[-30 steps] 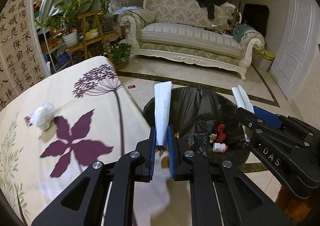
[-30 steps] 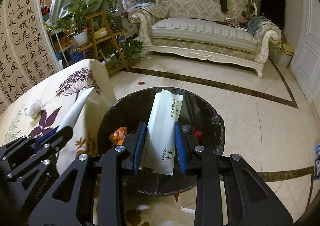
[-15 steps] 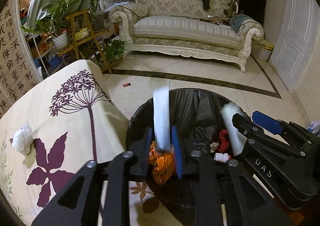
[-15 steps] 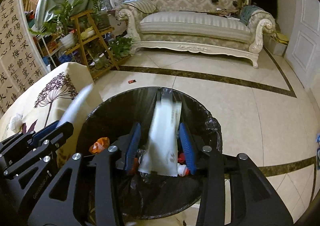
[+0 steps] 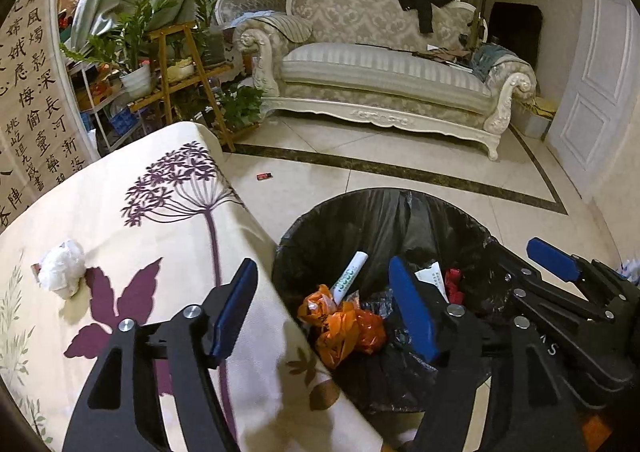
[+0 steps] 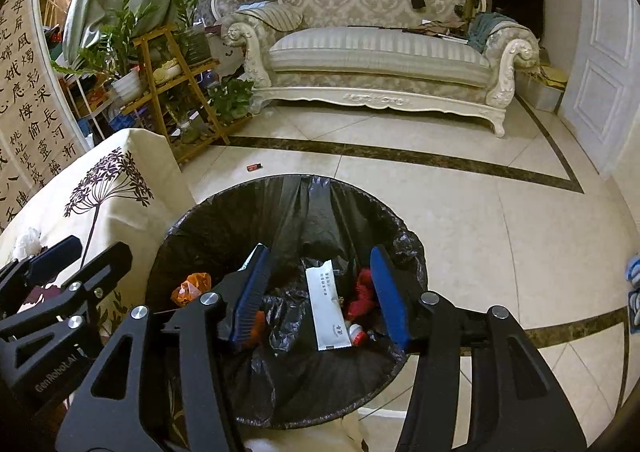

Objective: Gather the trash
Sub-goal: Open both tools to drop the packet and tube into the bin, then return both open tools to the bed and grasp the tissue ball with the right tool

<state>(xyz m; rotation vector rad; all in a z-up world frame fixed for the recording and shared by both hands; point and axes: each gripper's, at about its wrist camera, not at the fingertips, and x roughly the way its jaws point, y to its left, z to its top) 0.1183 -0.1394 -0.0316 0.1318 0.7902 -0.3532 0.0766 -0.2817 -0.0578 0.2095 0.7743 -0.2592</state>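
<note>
At the far left, a crumpled white tissue (image 5: 62,268) lies on the cream tablecloth (image 5: 132,219) printed with purple flowers and leaves, well apart from the bin. The left gripper (image 5: 324,310) hangs over the table's edge with its blue-padded fingers spread wide and nothing between them; one finger is above the cloth, the other above the bin's mouth. Just beside the table stands the trash bin (image 5: 400,199), lined with a black bag. Inside it, from the left, there is an orange plastic bag (image 5: 340,326), a rolled white wrapper with green print (image 5: 350,276) leaning against it, then a flat white paper packet (image 6: 328,304) lying on crumpled black plastic, with red scraps (image 6: 362,292) and a small white bottle (image 6: 354,332) to its right. The right gripper (image 6: 320,296) hovers over the bin opening, its jaws released and wide apart, the paper packet visible below and between them, touching neither pad. Beyond the bin, a small red scrap (image 6: 254,167) sits on the tiled floor (image 6: 460,211), and a pale ornate sofa (image 6: 376,51) with dark clothing draped on its back stands against the far wall.
</note>
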